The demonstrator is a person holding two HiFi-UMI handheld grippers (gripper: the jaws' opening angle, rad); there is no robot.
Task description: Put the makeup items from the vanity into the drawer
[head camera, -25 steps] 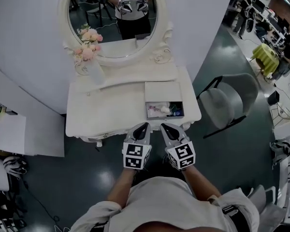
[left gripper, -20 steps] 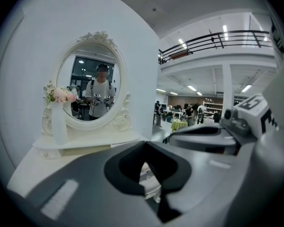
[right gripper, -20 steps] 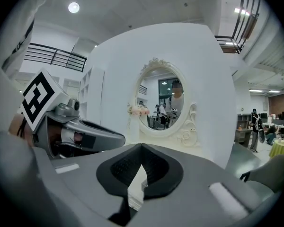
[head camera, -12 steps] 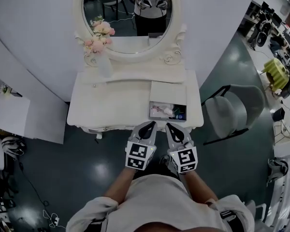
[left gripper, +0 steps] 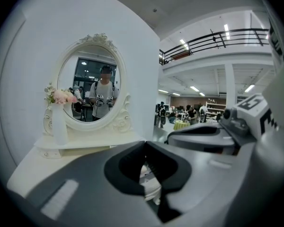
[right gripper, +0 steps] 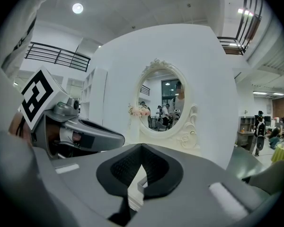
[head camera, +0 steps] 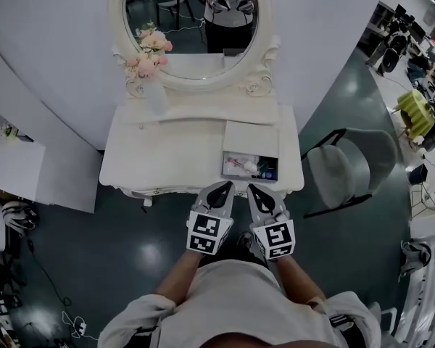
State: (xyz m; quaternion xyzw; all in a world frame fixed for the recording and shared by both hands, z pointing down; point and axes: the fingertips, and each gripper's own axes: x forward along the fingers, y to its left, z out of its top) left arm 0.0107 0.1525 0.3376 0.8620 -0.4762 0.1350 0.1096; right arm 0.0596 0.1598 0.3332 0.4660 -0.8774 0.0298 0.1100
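Just beyond the left gripper [head camera: 222, 188] and right gripper [head camera: 256, 190], both closed and empty: open drawer [head camera: 224, 167] holding makeup items [head camera: 241, 166]. Items likely light, hard, slick; pinch mid-body.

**Vanity access: open from the front, blocked at the rear and right**

The left gripper [head camera: 222, 188] and right gripper [head camera: 253, 190], jaws together, hang side by side just off the front edge of the vanity [head camera: 167, 162], over open floor. The left and middle of the tabletop lie bare and passable. At the front right, the open drawer [head camera: 224, 164] can be reached from above; items cover part of its bottom. A flat white panel [head camera: 251, 138] lies just behind it. To the rear, a raised shelf [head camera: 203, 112], the vase [head camera: 157, 100] at its left end and the mirror [head camera: 192, 27] close the way. A chair [head camera: 348, 162] stands near the right side.
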